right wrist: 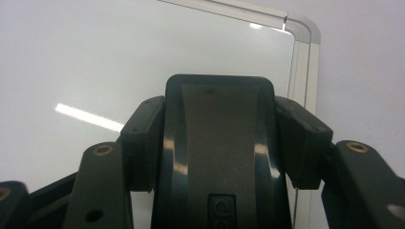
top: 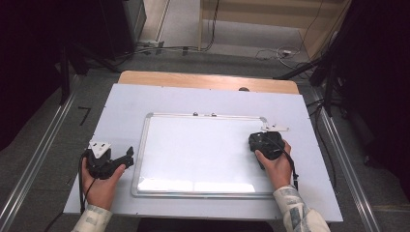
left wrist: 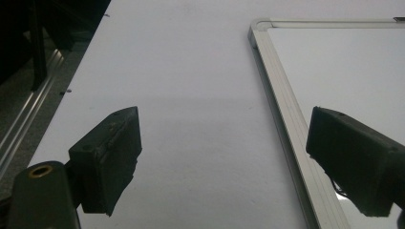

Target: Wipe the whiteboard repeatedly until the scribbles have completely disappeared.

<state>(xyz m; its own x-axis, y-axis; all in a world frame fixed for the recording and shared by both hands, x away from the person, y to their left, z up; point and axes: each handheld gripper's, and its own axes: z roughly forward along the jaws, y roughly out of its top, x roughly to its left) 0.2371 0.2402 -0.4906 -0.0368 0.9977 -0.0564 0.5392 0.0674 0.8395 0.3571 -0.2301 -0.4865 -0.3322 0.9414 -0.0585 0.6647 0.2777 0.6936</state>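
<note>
A whiteboard point(top: 203, 150) with a silver frame lies flat in the middle of the white table cover; its surface looks blank. Over the board's right edge, near the far right corner, my right gripper point(top: 264, 138) is shut on a black glossy block point(right wrist: 219, 129) that looks like a board eraser; both pads press on its sides. Left of the board, my left gripper point(top: 126, 158) rests low over the table cover. Its jaws stand wide open, one finger point(left wrist: 110, 152) over the cover and the other point(left wrist: 348, 157) over the board's frame point(left wrist: 282, 109), with nothing between them.
The white cover point(top: 125, 104) lies on a wooden table point(top: 208, 79) whose far edge shows. Metal rails point(top: 43, 150) run along both sides on the floor. Cables point(top: 275, 52) and stand legs are beyond the table. A small white tab point(top: 274, 128) sits at the board's far right corner.
</note>
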